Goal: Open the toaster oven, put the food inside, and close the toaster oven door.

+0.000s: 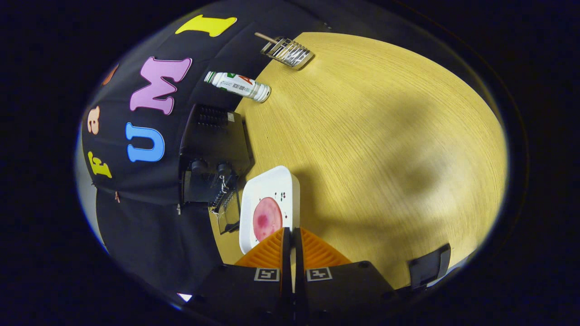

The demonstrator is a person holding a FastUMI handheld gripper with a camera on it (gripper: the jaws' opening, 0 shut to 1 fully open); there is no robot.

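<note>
A white square plate [267, 188] carries a round pink piece of food [267, 218]. My gripper [292, 232] is shut on the plate's near rim, which sits pinched between the two fingers. Just past the plate's far side stands the black toaster oven [213, 145] against the booth wall, its two knobs facing me. Its glass door [229, 212] hangs open, right beside the plate. The oven's inside is hidden from here.
A white bottle with a green cap [238, 84] stands beyond the oven. Farther back is a wire rack with a wooden handle [287, 52]. The wooden table [385, 149] stretches wide beside the plate. A black clip-like part [428, 267] sits near the fingers.
</note>
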